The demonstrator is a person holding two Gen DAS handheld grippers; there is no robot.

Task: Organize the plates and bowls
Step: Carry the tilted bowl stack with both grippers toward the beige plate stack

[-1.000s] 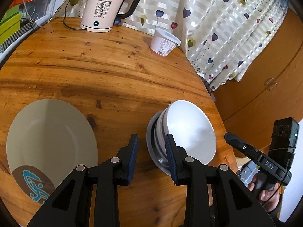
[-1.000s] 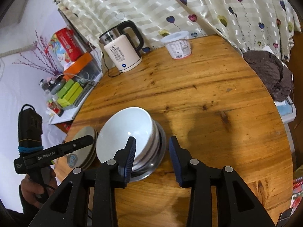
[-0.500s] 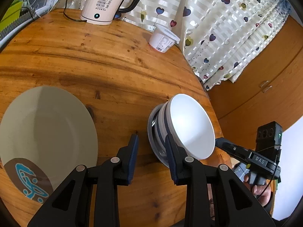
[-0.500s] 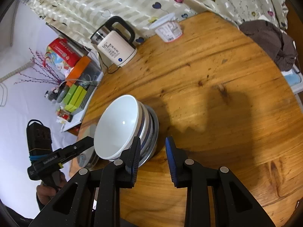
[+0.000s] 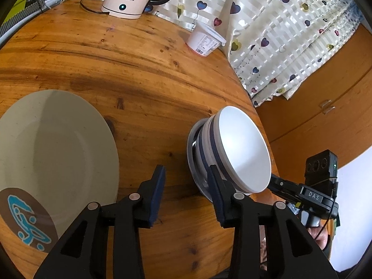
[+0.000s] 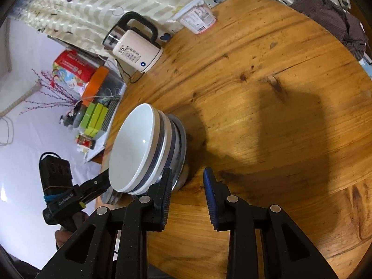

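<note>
Heart-print curtains back a round wooden table (image 6: 267, 121), which carries a kettle (image 6: 136, 51), a lidded white tub (image 6: 197, 18) and the crockery I am sorting. Figure, left wrist view: my left hand-held gripper (image 5: 186, 193) hovers over the near table edge with its jaws parted and nothing between them. Its right finger lies in front of the bowl stack (image 5: 232, 148); whether it touches the lowest rim I cannot tell. The stack is nested white bowls with dark bands, seated in a wider grey dish, so that each bowl is steadied by the one beneath. To the left of this gripper sits a broad plate (image 5: 53, 153) with a brown and blue motif at its near rim, flat on the table and well apart from the stack.

Right wrist view: my right hand-held gripper (image 6: 187, 193) is likewise spread and empty, its left finger just beside the base of the stack, with bare wood in the gap. Both tools flank the stack from opposite sides. I judge that nesting is done, or nearly so, and the plate is the piece not yet grouped. The stack stands close to the table edge, so a nudge could tip it off.
</note>
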